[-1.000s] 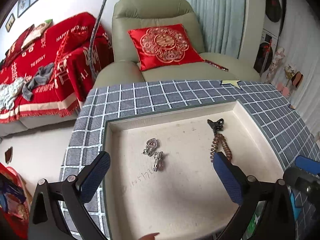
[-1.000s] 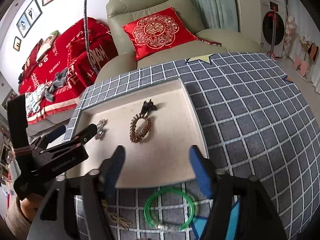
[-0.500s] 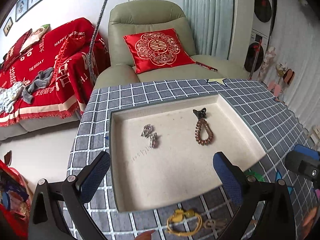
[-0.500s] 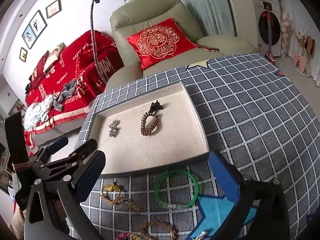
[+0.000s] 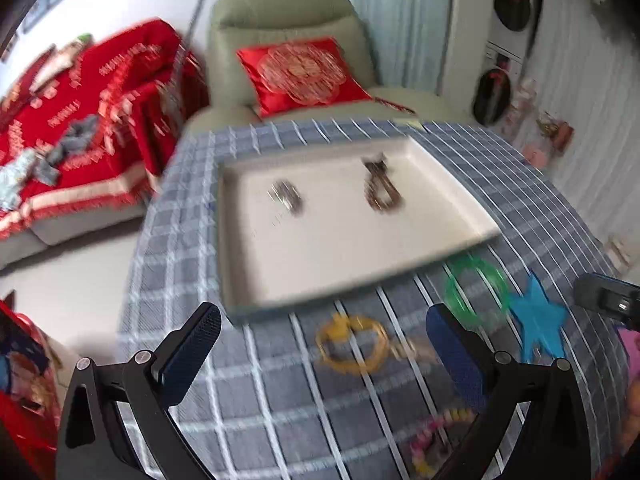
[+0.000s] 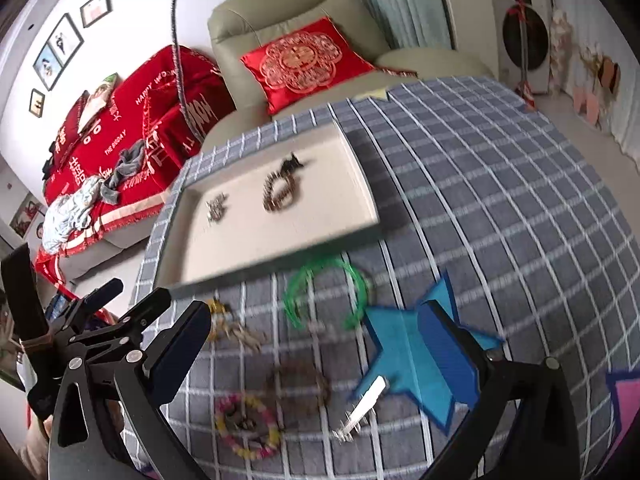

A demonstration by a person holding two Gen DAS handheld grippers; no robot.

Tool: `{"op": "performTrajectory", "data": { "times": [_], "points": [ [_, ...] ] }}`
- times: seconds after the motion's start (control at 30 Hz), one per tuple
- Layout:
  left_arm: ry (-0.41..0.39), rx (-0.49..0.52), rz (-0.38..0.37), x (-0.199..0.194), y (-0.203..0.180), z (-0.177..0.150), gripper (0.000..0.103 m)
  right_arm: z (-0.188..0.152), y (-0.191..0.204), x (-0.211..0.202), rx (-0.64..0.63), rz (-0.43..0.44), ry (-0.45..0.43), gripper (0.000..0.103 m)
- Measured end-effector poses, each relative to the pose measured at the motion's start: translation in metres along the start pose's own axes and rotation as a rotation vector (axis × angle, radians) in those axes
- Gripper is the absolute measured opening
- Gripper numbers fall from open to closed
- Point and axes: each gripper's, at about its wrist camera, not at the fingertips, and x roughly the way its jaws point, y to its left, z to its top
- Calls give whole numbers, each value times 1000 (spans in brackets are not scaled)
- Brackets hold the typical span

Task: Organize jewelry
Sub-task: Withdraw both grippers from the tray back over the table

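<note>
A cream tray (image 5: 340,240) on the checked cloth holds a silver piece (image 5: 286,196) and a brown bead bracelet (image 5: 382,192) with a black clip. In front of the tray lie a green bangle (image 5: 476,288) and a yellow bracelet (image 5: 352,344). My left gripper (image 5: 322,316) hovers open above the yellow bracelet, holding nothing. In the right wrist view my right gripper (image 6: 316,316) stands wide open and empty over the green bangle (image 6: 326,292), a brown bead ring (image 6: 298,384), a pink-and-yellow bracelet (image 6: 246,424) and a white clip (image 6: 362,408). Both views are blurred.
A blue star (image 6: 412,348) and a pink shape (image 6: 624,396) lie flat on the cloth. The round table edge drops off to the left. Behind the table stand a beige armchair (image 5: 280,20) with a red cushion and a red-covered sofa (image 6: 120,128).
Both grippers have drawn back from over the tray toward the near side, so the loose jewelry on the cloth has come into view. The right jaws have widened.
</note>
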Motion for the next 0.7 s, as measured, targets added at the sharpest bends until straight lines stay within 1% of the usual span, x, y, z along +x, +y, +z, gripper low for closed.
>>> {"op": "performTrajectory", "data": {
  "times": [0.13, 0.37, 0.5, 0.7],
  "points": [
    [44, -17, -25, -2, -4, -26, 103, -27, -17, 5, 29, -14, 53, 103],
    [92, -24, -28, -2, -14, -59, 103, -66, -41, 7, 89, -51, 107, 103],
    [118, -28, -25, 0, -21, -70, 103, -75, -43, 8, 94, -93, 114, 103],
    [140, -25, 16, 4, -29, -77, 103, -71, -37, 11, 99, -139, 92, 103]
  ]
}}
